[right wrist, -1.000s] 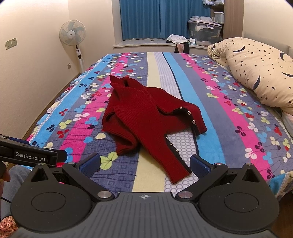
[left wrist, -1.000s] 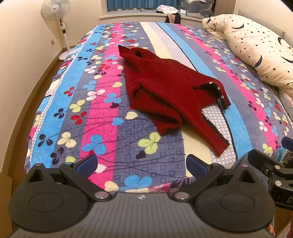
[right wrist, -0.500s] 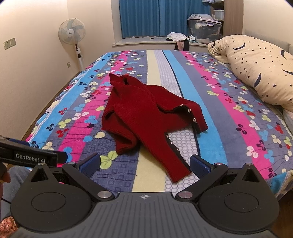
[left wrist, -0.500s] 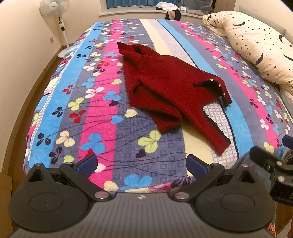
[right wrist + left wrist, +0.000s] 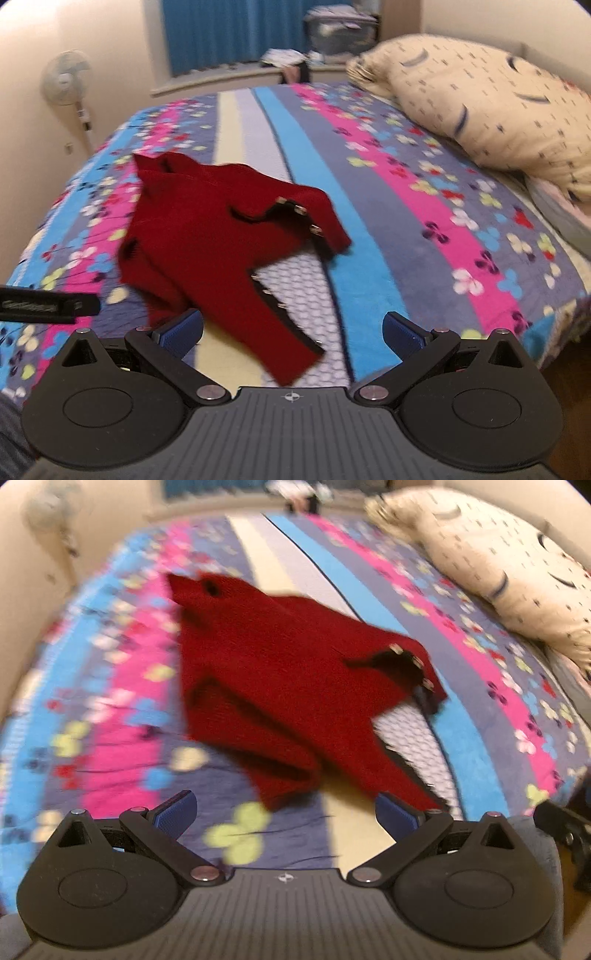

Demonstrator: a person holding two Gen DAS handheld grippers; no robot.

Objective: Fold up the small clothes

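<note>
A small dark red knitted cardigan [image 5: 288, 686] with metal snaps lies crumpled on the striped flowery bedspread [image 5: 491, 734]. It also shows in the right wrist view [image 5: 221, 251]. My left gripper [image 5: 286, 810] is open and empty, just short of the cardigan's near hem. My right gripper [image 5: 293, 328] is open and empty, with the cardigan's lower corner between its blue fingertips [image 5: 400, 328]. Both views are motion-blurred.
A cream star-and-moon pillow [image 5: 480, 99] lies at the right of the bed. A standing fan [image 5: 68, 85] is by the left wall. Blue curtains and a storage box [image 5: 340, 29] stand behind the bed. The left gripper's body [image 5: 44, 304] shows at the left edge.
Both grippers have moved forward over the bed toward the cardigan, which now looks larger and nearer. The jaws stay open. The cardigan has not moved.
</note>
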